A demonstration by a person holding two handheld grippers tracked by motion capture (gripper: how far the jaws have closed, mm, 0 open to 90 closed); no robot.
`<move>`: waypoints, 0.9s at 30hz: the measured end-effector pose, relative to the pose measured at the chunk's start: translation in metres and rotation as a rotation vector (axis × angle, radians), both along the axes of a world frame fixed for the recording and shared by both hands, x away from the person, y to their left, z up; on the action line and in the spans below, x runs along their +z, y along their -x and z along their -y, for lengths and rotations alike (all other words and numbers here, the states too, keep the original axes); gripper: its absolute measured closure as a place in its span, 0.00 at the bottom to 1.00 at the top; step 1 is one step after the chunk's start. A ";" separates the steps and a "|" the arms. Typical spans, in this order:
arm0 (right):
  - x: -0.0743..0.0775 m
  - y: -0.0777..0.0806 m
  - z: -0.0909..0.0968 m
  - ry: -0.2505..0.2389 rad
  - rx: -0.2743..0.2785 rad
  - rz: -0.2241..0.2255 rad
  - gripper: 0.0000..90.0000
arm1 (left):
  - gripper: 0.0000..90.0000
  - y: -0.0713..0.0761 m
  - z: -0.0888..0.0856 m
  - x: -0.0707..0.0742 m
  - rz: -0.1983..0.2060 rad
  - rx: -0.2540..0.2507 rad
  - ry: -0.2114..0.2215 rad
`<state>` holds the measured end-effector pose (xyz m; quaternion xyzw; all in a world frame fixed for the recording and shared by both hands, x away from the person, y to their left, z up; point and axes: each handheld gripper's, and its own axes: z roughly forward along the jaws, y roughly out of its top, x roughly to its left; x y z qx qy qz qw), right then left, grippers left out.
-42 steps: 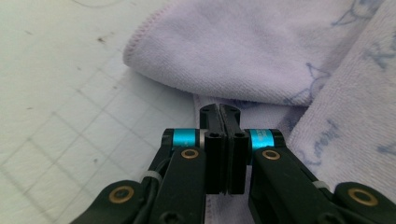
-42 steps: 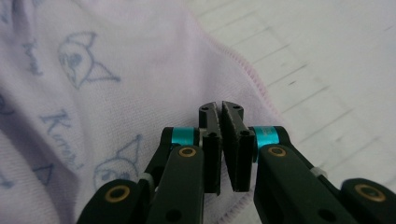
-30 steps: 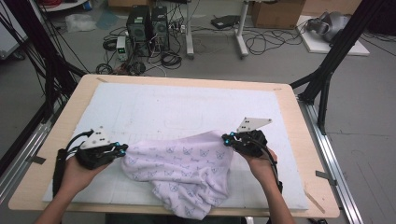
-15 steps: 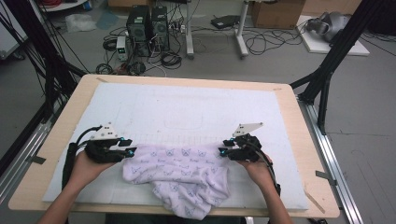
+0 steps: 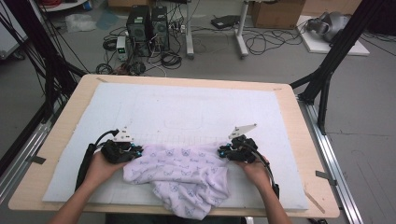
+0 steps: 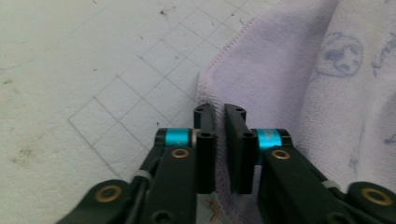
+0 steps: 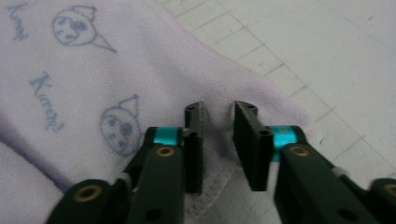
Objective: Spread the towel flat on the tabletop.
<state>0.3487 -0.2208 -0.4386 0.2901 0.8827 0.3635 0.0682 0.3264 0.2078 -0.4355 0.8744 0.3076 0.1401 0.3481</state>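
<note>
Lilac terry cloth [image 5: 180,175], printed with small cartoon faces, is lying rumpled along the near edge of the surface [image 5: 65,126] in the high view, with one fold hanging over that edge toward the person. The left claw [image 5: 135,150] is sitting at the cloth's left end and the right claw [image 5: 223,150] at its right end, each in a hand and both low on the white gridded mat [image 5: 187,107]; holding the two ends apart like this is probably meant to let the cloth be stretched flat or folded. No box, bin or other container is standing on the surface. Beyond it, computer cases [image 5: 147,25] and loose cables are sitting on the floor. In the left gripper view, the left claw [image 6: 219,109] has just been closing, and its jaws are standing almost together with only a thin slit between them; the stitched hem of the cloth [image 6: 299,88] is running up into that slit, so the claw is pinching the edge, with bare mat [image 6: 93,70] to the left. In the right gripper view, the right claw [image 7: 218,111] has also just been closing, yet a clear gap is remaining between its jaws; a bunched corner of the cloth [image 7: 93,70] is lying in that gap, and the jaws are not visibly pressing it, so this end looks caught loosely at best.
</note>
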 end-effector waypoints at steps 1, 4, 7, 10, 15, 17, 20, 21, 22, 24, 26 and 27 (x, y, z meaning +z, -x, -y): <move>0.000 0.000 0.000 0.000 0.000 0.000 0.89 | 0.92 0.000 0.000 0.001 -0.010 0.001 0.000; 0.003 0.001 0.000 0.010 0.021 0.004 0.93 | 0.96 -0.002 0.000 0.003 0.001 0.005 -0.004; 0.013 0.002 0.004 -0.022 0.019 0.039 0.94 | 0.96 -0.005 -0.002 0.010 0.023 0.020 0.013; 0.021 0.000 0.009 -0.031 0.007 0.057 0.94 | 0.96 -0.011 -0.006 0.027 0.075 0.056 0.058; 0.051 -0.016 0.013 -0.033 -0.013 0.118 0.95 | 0.96 -0.040 -0.010 0.066 0.139 0.133 0.126; 0.067 -0.029 0.014 -0.015 -0.035 0.136 0.95 | 0.97 -0.056 -0.009 0.086 0.175 0.155 0.110; 0.100 -0.054 0.017 -0.024 -0.077 0.187 0.95 | 0.97 -0.085 -0.003 0.121 0.257 0.208 0.109; 0.113 -0.065 0.017 -0.029 -0.097 0.203 0.95 | 0.97 -0.096 -0.002 0.132 0.284 0.231 0.120; 0.125 -0.076 0.015 -0.031 -0.118 0.219 0.94 | 0.96 -0.106 0.000 0.139 0.310 0.257 0.115; 0.140 -0.095 0.012 -0.034 -0.154 0.232 0.84 | 0.86 -0.122 0.001 0.144 0.314 0.338 0.127; 0.139 -0.105 0.009 -0.006 -0.183 0.218 0.79 | 0.68 -0.131 -0.001 0.137 0.247 0.333 0.154; 0.135 -0.107 0.008 0.000 -0.179 0.205 0.78 | 0.67 -0.131 -0.001 0.132 0.228 0.319 0.143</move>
